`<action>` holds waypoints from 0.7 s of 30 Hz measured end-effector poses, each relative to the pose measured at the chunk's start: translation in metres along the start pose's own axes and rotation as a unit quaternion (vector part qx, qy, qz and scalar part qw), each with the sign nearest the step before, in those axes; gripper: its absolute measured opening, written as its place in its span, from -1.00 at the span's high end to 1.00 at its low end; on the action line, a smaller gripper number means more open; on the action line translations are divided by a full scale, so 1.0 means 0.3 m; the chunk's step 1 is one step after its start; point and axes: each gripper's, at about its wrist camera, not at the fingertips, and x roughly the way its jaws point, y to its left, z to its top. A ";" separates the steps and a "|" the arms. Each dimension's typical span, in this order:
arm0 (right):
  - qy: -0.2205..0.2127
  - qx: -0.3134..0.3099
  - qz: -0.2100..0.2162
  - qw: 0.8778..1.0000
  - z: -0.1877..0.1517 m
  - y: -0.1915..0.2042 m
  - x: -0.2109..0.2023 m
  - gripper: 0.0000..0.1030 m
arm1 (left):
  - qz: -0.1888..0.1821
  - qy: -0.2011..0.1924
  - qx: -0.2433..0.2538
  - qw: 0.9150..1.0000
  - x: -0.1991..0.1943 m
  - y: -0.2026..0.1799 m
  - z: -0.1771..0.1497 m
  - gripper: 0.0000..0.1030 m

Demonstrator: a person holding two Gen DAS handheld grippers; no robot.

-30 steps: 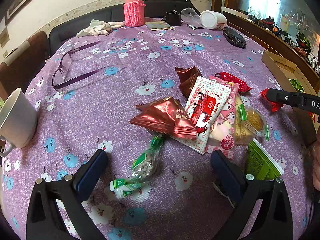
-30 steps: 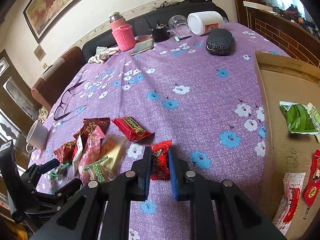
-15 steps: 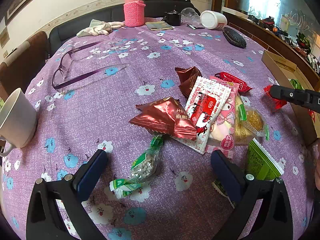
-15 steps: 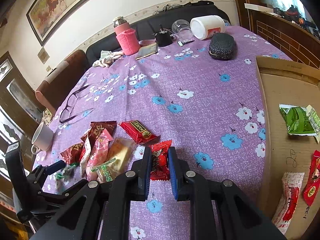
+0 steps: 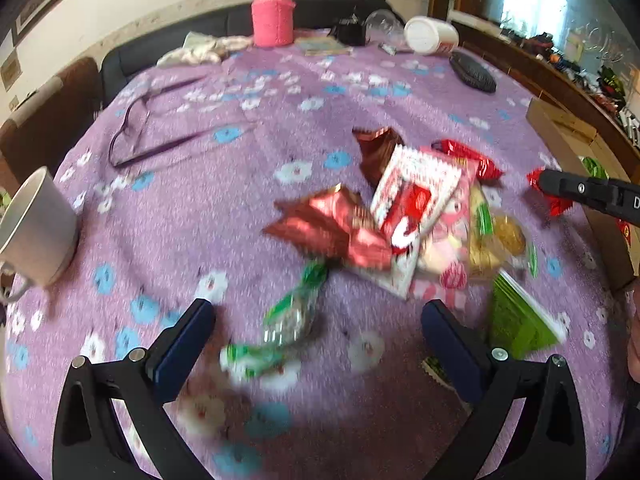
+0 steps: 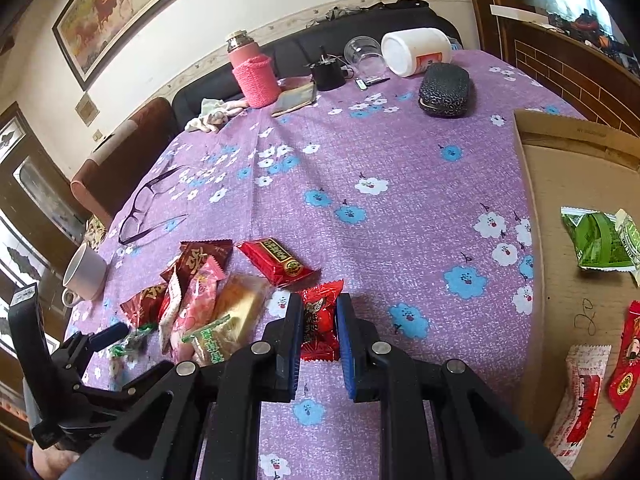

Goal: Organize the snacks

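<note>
My right gripper (image 6: 319, 316) is shut on a small red candy packet (image 6: 319, 322) and holds it above the purple cloth; it also shows in the left wrist view (image 5: 538, 184). My left gripper (image 5: 316, 320) is open, its jaws on either side of a green-and-clear wrapped candy (image 5: 290, 312) on the cloth, not touching it. A pile of snacks lies beyond: a shiny red packet (image 5: 332, 228), a white-and-red sachet (image 5: 416, 196), a yellow cake (image 5: 496, 240), a green packet (image 5: 516, 320). The left wrist view is blurred.
A cardboard box (image 6: 532, 208) at the right holds green and red packets (image 6: 596, 240). Glasses (image 6: 148, 208), a white mug (image 6: 86, 272), a pink flask (image 6: 254, 76), a black case (image 6: 444, 90) and a white jar (image 6: 416, 50) stand on the table.
My right gripper has lifted a little with the red candy held in it. The left gripper has shifted slightly and its view is blurred; its jaws stay open around the green candy.
</note>
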 end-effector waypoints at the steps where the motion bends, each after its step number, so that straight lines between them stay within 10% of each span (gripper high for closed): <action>1: 0.000 0.002 -0.001 1.000 -0.001 -0.002 0.000 0.67 | -0.001 -0.001 0.001 1.000 -0.003 -0.002 -0.004 -1.00; 8: -0.001 0.005 0.004 1.000 0.001 -0.006 -0.007 0.67 | -0.040 0.010 0.040 0.998 -0.020 0.015 -0.019 -1.00; 18: 0.000 0.006 0.003 1.000 0.000 -0.012 -0.004 0.66 | -0.005 -0.002 0.083 0.996 -0.073 0.014 0.025 -0.97; 21: 0.000 0.007 0.003 1.000 0.000 -0.015 -0.003 0.66 | -0.005 0.006 0.096 0.995 -0.050 0.005 0.031 -0.30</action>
